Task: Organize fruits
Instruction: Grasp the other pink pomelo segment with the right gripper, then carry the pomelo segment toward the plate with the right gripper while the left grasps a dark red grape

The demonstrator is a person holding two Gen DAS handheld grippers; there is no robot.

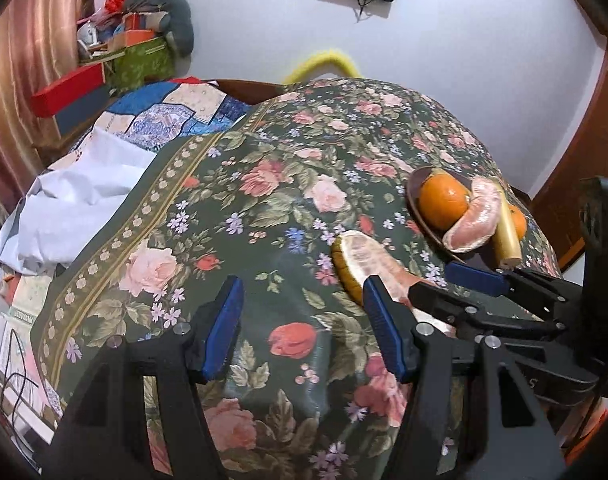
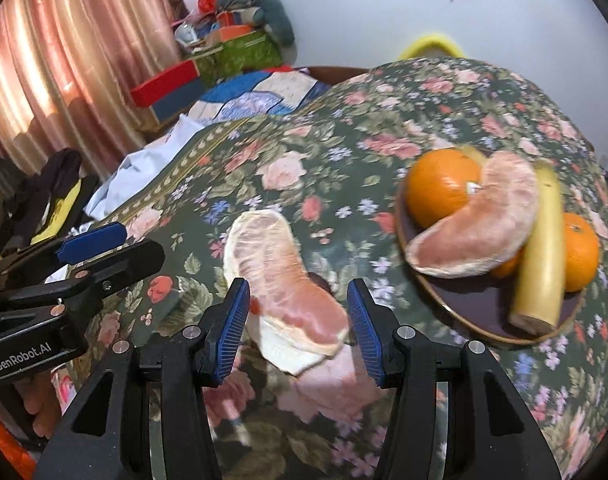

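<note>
On the floral tablecloth [image 2: 383, 128], a loose pomelo wedge [image 2: 280, 276] was seen lying apart from the dark plate [image 2: 463, 308], on which a large orange [image 2: 439, 188], a second pomelo segment [image 2: 483, 224], a banana [image 2: 543, 252] and a smaller orange [image 2: 581, 252] were already gathered. The step in hand was judged to be the pick-up of the loose wedge by the right gripper [image 2: 300, 320]. For this to be done well, a gentle closure across the wedge's narrow width would be called for, since the peeled flesh looked soft and could be crushed or torn; the rind edge nearest the camera would offer the firmer hold. Room for it on the plate appeared to be left only at the near, bare side.

Both blue pads of the right gripper were seen spread wide, with the near end of the wedge lying between them and neither pad clearly touching it. The left gripper [image 1: 304, 328] was likewise found released, holding nothing, hanging over bare cloth just left of the wedge [image 1: 363, 264], whose rind lay close beside its right pad.
</note>
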